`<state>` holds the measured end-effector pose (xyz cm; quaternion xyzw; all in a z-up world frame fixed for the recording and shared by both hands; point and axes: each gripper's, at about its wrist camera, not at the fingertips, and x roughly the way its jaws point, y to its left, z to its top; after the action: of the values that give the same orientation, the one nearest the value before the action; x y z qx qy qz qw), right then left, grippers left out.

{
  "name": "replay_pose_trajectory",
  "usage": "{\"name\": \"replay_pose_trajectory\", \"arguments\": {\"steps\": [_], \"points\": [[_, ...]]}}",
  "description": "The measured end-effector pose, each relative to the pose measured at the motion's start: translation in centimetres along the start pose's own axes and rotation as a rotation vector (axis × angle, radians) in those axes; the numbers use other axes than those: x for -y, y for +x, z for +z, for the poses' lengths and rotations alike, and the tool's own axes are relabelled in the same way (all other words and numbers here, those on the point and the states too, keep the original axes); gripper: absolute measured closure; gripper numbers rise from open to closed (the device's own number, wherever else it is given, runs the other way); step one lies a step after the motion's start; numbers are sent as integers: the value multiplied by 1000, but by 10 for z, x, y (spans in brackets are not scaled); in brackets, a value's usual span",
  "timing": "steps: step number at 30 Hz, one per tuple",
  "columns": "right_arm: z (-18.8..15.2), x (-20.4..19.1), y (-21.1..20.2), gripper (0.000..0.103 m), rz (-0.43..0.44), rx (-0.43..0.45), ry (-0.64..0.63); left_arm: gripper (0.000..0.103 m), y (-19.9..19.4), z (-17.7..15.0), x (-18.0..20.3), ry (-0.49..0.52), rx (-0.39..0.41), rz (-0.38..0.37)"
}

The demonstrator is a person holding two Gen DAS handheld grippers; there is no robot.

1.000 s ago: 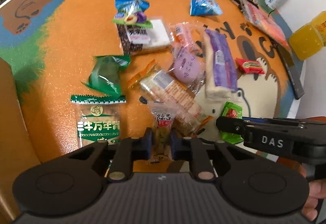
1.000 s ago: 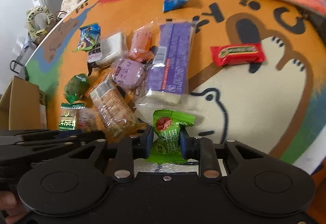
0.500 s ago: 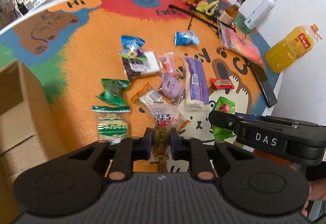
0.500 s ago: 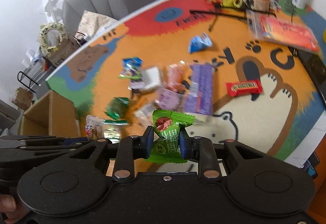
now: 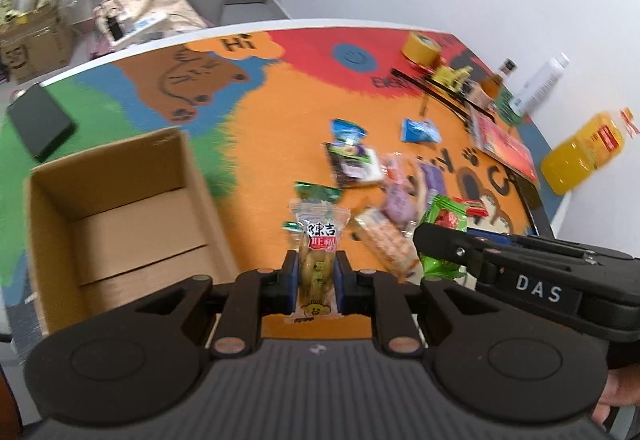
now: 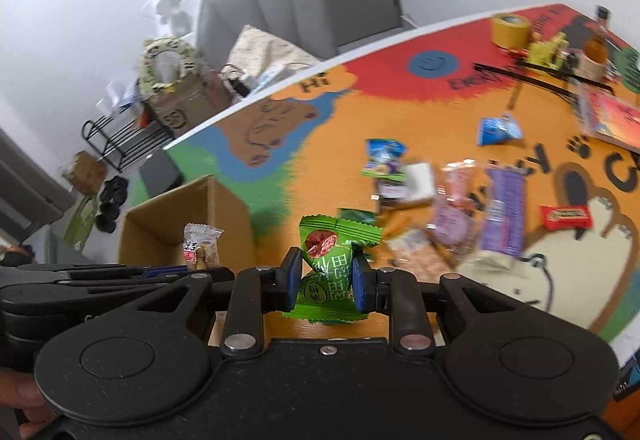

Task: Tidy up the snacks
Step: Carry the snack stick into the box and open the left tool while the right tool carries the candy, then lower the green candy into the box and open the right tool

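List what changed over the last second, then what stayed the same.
Both grippers rose away from the table, each carrying its snack: the left gripper the clear pickle packet, the right gripper the green candy packet. The views pulled back, bringing the open cardboard box into sight. Nothing was newly grasped or released. The remaining snacks on the table look unmoved.

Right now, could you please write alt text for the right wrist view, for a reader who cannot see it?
The right claw grips a green snack packet above a colourful cartoon table. More wrapped snacks lie scattered beyond it, and an open cardboard box sits to the left, near the left claw's clear snack packet.
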<state>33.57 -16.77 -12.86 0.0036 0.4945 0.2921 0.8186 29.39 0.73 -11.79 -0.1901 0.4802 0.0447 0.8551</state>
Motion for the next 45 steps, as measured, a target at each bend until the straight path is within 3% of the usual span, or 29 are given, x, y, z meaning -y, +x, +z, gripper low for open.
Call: {"name": "replay_pose_trajectory", "arguments": {"steps": [12, 27, 31, 40, 45], "points": [[1, -62, 8, 79, 74, 0, -96, 87, -37, -13, -53, -73, 63, 46], [-12, -105, 25, 79, 95, -46, -155, 85, -28, -43, -100, -141, 0, 88], [-17, -114, 31, 79, 102, -67, -166, 80, -37, -45, -103, -127, 17, 141], [-22, -134, 43, 79, 108, -86, -189, 56, -84, -43, -127, -166, 109, 172], [-25, -142, 48, 78, 102, -83, -185, 35, -95, -45, -133, -163, 137, 196]]}}
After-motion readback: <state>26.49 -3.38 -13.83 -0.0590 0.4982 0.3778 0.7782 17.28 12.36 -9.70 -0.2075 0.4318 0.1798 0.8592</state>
